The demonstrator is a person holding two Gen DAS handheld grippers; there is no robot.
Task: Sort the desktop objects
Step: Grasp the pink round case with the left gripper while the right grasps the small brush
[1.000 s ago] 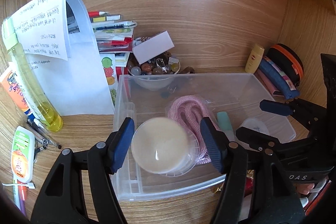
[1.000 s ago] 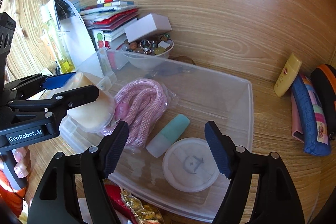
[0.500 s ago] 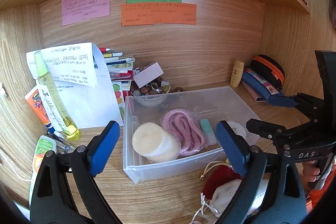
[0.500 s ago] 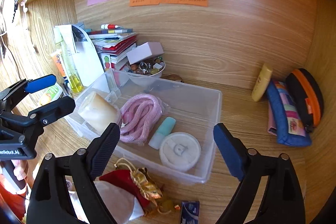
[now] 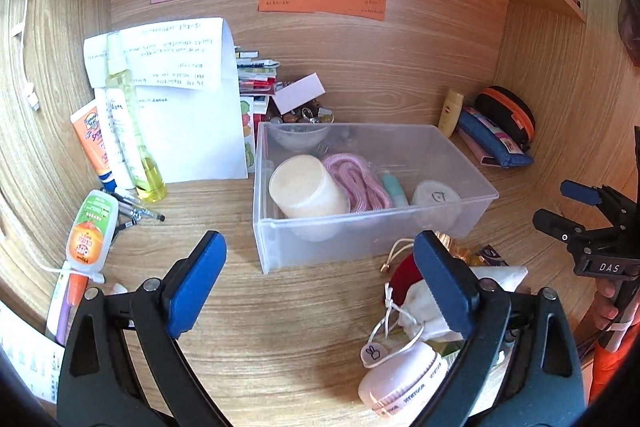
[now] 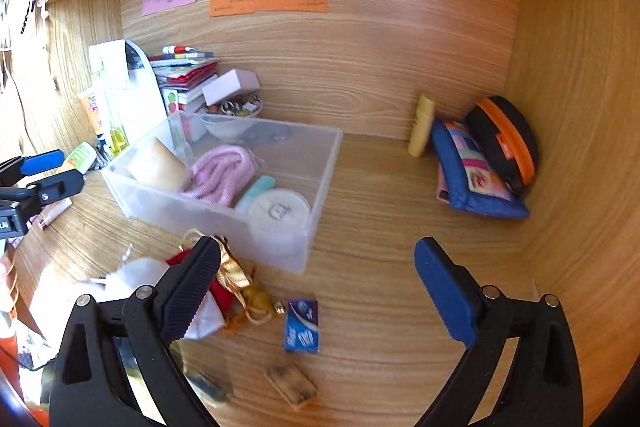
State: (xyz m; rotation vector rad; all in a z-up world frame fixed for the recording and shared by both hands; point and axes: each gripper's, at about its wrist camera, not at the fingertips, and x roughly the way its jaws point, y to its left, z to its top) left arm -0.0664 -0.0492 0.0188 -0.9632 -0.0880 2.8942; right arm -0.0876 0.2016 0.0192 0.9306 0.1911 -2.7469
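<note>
The clear plastic bin (image 5: pixel 360 239) is sitting on the wooden desk (image 5: pixel 280 327), holding a cream candle jar (image 5: pixel 304 187), a pink rope coil (image 5: pixel 356 179), a teal tube (image 5: pixel 394 189) and a round white lid (image 5: pixel 434 193). The left gripper (image 5: pixel 320 283) is hovering in front of the bin, jaws wide, nothing between them. The right gripper (image 6: pixel 316 283) is hovering over bare desk, jaws opening, gripping nothing. Small pouches (image 6: pixel 216 287) are lying just before the bin.
</note>
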